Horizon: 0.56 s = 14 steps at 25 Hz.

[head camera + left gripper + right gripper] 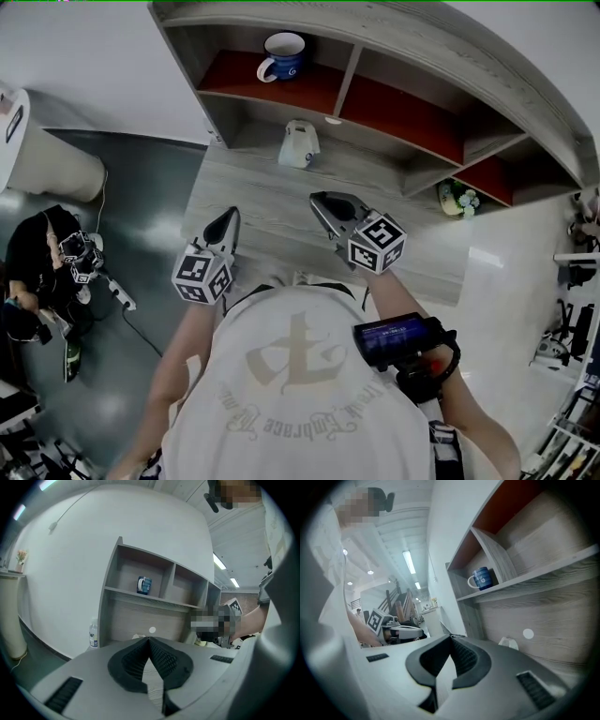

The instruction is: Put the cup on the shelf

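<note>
Cup: we see the cup (pixel 284 56) standing upright in the left compartment of the shelf (pixel 349 75). It sits near that compartment's left wall, with its handle turned to the left in the head view.

Left gripper: the left gripper (pixel 230 216) has its jaws closed tip to tip with nothing between them. It hangs over the front part of the desk (pixel 253 183), well apart from the cup.

Right gripper: the right gripper (pixel 319 199) likewise has its jaws pressed together and empty. It is beside the left one, over the desk's middle and below the shelf.

Desk: a white crumpled thing (pixel 299 145) lies at the back edge, just under the shelf. We cannot tell what it is. We see no second cup on the desk.

Shelf's other parts: the right compartment looks bare. A small flowery thing (pixel 457 199) sits low at the shelf's right end.

Done: we judge the placing complete, since the cup rests on the shelf board and neither gripper touches it.

Left: as far as we can see, nothing remains to be carried. At most, the grippers could be brought to rest away from the shelf.

Risk: low, we think. The cup stands back from the board's front edge and both grippers are clear of it.
</note>
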Motion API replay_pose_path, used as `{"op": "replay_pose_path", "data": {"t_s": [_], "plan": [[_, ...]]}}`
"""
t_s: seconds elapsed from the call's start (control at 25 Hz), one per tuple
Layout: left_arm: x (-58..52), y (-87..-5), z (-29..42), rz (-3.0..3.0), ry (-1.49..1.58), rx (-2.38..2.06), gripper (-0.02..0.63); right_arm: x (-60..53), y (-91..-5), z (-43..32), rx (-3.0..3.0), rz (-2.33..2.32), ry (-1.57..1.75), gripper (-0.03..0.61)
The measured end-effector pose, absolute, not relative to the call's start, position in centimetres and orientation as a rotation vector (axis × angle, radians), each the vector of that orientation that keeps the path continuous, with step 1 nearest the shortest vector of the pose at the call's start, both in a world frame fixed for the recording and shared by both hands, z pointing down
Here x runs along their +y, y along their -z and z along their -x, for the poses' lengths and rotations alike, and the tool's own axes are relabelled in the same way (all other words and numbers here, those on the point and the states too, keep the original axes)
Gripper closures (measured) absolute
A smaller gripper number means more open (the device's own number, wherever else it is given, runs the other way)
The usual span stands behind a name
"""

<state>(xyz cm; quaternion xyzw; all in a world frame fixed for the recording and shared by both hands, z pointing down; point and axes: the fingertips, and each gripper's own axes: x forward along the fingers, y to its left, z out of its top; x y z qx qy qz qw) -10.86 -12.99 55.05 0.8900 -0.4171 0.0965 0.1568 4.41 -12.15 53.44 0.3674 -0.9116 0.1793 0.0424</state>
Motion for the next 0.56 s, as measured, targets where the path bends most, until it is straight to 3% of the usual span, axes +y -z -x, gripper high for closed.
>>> {"op": "replay_pose_path", "data": {"t_s": [0.56], "plan": [[-12.5,-55.3,9.1,-2.548,-0.297,-1.166,0.614,-11.6,-53.5,-5.8,-2.777,-1.132,-0.560,0.575]]}}
